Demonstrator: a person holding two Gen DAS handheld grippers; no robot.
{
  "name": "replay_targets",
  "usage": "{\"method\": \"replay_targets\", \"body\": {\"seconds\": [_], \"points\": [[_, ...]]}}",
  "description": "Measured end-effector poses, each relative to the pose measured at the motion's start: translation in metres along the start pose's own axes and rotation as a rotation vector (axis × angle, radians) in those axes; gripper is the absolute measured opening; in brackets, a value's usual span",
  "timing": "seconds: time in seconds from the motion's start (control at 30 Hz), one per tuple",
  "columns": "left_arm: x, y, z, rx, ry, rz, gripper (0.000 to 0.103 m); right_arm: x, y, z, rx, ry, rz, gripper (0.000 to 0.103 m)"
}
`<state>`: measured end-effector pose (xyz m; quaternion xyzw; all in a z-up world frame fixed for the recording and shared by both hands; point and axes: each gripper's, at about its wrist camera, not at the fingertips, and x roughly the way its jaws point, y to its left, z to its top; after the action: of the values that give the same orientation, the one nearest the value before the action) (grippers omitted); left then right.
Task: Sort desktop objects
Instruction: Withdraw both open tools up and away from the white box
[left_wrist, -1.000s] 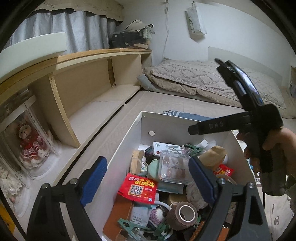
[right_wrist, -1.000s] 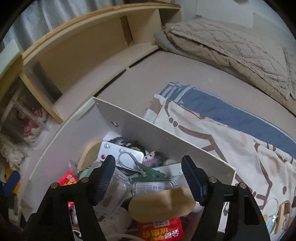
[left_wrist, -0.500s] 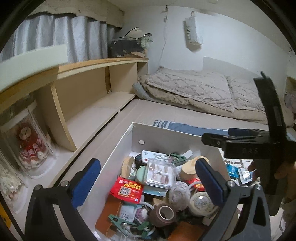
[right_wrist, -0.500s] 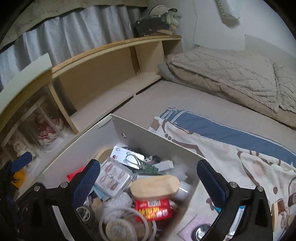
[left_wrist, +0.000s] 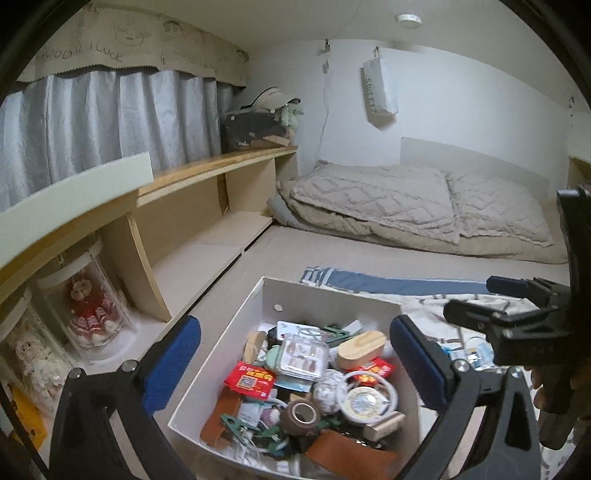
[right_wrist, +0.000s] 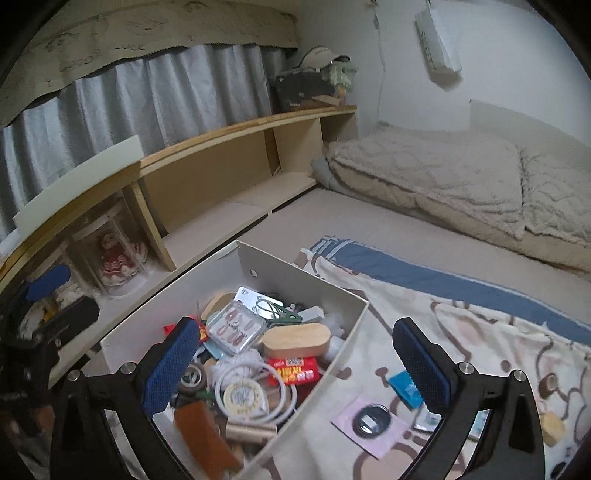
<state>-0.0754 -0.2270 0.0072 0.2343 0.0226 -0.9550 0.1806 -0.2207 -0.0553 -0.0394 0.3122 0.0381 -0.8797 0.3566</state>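
Observation:
A white box (left_wrist: 236, 332) full of small items stands on the bed; it also shows in the right wrist view (right_wrist: 354, 317). Inside lie a wooden oval case (left_wrist: 362, 349), a clear plastic case (left_wrist: 304, 356), a red packet (left_wrist: 251, 380), a brown tape roll (left_wrist: 301, 415) and a white round tin (left_wrist: 364, 400). My left gripper (left_wrist: 295, 369) is open and empty above the box. My right gripper (right_wrist: 295, 365) is open and empty above the box's right wall; it appears at the right of the left wrist view (left_wrist: 517, 325).
A patterned cloth (right_wrist: 480, 332) lies right of the box with a pink card (right_wrist: 369, 417), a blue packet (right_wrist: 404, 387) and other small items on it. A wooden shelf (left_wrist: 207, 236) runs along the left. A beige quilt (left_wrist: 406, 206) lies at the back.
Both grippers have risen and pulled back from the box, so more of the room shows. Their fingers have opened wider. The right gripper has moved right, over the box's edge.

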Motion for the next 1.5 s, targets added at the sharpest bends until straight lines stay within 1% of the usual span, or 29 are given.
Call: {"method": "replay_targets", "body": {"seconds": [0.1,0.23,0.5,0.63,0.83,1.03,1.33,1.5], "points": [[-0.022,-0.009,0.004,0.005,-0.017,0.002,0.103,-0.027,-0.004,-0.007,-0.016,-0.011,-0.006,0.103],[-0.043,-0.017,0.007,0.004,-0.021,-0.006,0.103,-0.058,-0.011,-0.016,-0.018,-0.021,-0.014,0.103],[-0.082,-0.036,0.001,0.018,-0.021,-0.013,0.103,-0.111,-0.02,-0.033,-0.021,-0.049,-0.021,0.103],[-0.099,-0.041,-0.004,-0.004,-0.006,-0.052,0.103,-0.13,-0.019,-0.043,-0.022,-0.051,-0.013,0.103],[-0.118,-0.053,-0.017,0.007,0.012,-0.06,0.103,-0.154,-0.016,-0.056,-0.04,-0.047,-0.012,0.103],[-0.125,-0.064,-0.032,0.021,0.042,-0.072,0.103,-0.169,-0.015,-0.071,-0.057,-0.043,-0.029,0.103],[-0.126,-0.071,-0.053,0.03,0.079,-0.069,0.103,-0.177,-0.022,-0.093,-0.051,-0.022,-0.052,0.103],[-0.121,-0.074,-0.064,0.029,0.108,-0.078,0.103,-0.178,-0.024,-0.099,-0.067,-0.034,-0.079,0.103]]}}
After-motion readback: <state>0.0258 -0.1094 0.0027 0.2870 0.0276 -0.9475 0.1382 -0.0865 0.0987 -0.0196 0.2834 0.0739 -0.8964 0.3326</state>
